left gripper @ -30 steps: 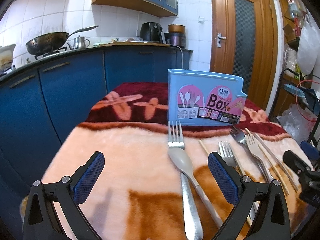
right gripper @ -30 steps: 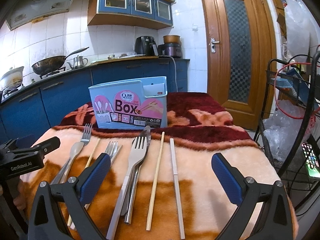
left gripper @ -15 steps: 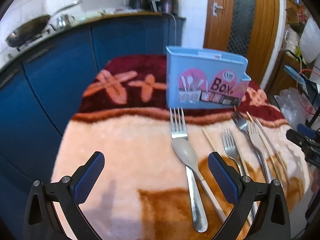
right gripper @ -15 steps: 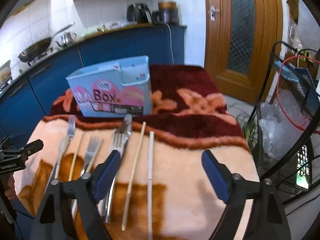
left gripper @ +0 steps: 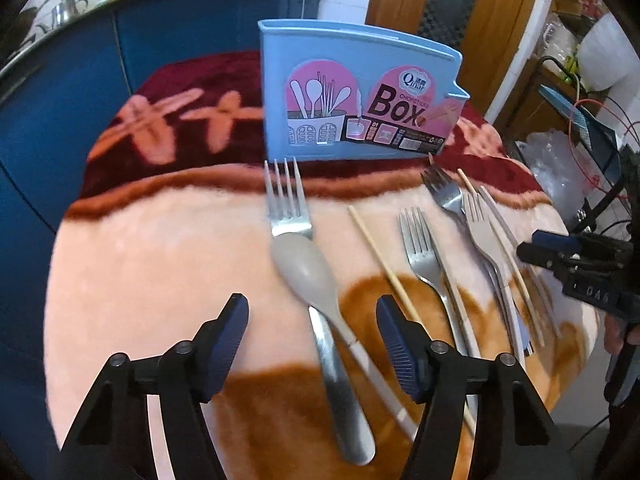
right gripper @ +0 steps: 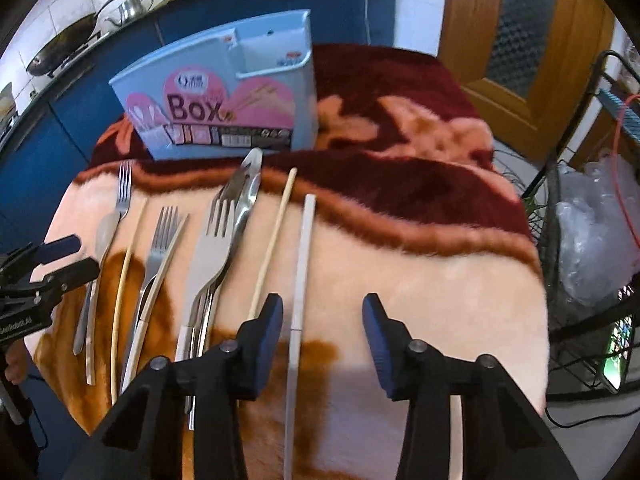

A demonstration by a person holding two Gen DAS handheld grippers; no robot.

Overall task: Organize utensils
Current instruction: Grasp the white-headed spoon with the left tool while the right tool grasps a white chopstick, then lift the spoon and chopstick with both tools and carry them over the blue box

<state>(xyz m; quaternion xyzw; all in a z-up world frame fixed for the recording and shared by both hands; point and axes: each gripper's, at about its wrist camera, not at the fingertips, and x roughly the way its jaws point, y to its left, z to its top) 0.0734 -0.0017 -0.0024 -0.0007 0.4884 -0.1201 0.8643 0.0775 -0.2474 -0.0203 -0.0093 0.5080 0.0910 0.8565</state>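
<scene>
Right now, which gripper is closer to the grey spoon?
Left. The left gripper is open right over the spoon handle. The right gripper is open several utensils away, over the white chopstick.

Right hand-held gripper (right gripper: 322,330) open above white chopstick (right gripper: 302,268), forks (right gripper: 212,248) alongside, blue box (right gripper: 224,112) behind

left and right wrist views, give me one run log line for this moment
left tool: open, over grey spoon | right tool: open, straddling white chopstick | blue utensil box: upright behind the row
</scene>
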